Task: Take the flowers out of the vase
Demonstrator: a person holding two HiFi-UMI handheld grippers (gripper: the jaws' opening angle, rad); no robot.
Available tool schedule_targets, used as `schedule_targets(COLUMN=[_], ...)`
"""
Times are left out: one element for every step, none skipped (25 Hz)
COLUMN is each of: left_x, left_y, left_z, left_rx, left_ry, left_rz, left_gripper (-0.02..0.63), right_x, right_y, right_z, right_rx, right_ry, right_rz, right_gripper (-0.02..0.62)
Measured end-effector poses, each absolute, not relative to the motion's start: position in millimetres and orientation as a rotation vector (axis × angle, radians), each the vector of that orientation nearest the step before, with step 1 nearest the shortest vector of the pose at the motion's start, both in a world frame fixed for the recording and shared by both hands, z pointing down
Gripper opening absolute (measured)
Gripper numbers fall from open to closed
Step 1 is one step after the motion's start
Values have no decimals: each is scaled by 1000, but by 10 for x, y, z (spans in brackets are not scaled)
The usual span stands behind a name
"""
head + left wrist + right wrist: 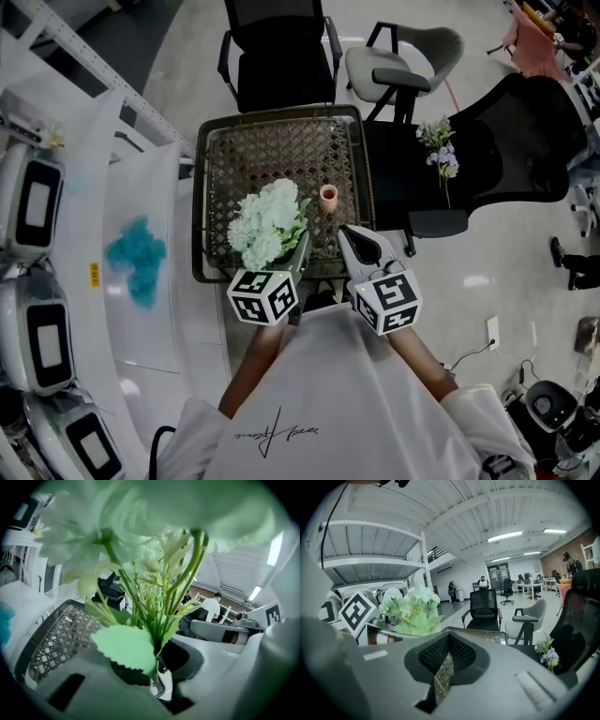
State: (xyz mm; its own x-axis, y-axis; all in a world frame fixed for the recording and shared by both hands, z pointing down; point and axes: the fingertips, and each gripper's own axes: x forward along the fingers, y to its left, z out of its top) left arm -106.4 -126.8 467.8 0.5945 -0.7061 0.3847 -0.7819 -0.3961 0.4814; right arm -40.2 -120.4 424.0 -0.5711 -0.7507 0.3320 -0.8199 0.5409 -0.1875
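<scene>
A bunch of white flowers [267,225] with green leaves is held above the near side of the woven tray table [211,169]. My left gripper [302,246] is shut on its stems. In the left gripper view the green stems [154,616] run down between the jaws of the left gripper [157,667], and the blooms fill the top of the picture. A small pink vase [328,197] stands upright on the tray, just right of the bunch and apart from it. My right gripper [349,232] sits near the vase, its jaws together with nothing in them [443,667].
A second sprig with pale purple blooms [439,155] lies on a black chair [506,141] to the right, also seen in the right gripper view [547,656]. Another black chair [281,56] and a grey chair [403,61] stand behind the table. A white bench [141,234] runs along the left.
</scene>
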Motion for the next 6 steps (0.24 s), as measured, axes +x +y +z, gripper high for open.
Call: schedule_targets(left_x=[-1060, -1057, -1054, -1053, -1051, -1049], left_y=[-1266, -1264, -1263, -1262, -1261, -1261], left_z=[4677, 4675, 4672, 4669, 4666, 4662], left_rx=[2191, 2191, 2192, 2192, 2192, 2192], left_ry=[-1170, -1167, -1165, -1163, -1161, -1158], left_rz=[157, 157, 158, 158, 159, 159], left_gripper=[54, 54, 54, 52, 54, 52], right_x=[-399, -396, -395, -395, -395, -396], right_y=[-1202, -1200, -1200, -1199, -1200, -1200], right_z=[4238, 4236, 4234, 4230, 4225, 4220], right_rx=[1329, 1330, 1331, 1331, 1332, 1332], right_ry=[-2566, -2565, -2563, -2563, -2563, -2563], right_rz=[480, 480, 481, 481, 481, 481], right_gripper=[5, 5, 5, 5, 5, 5])
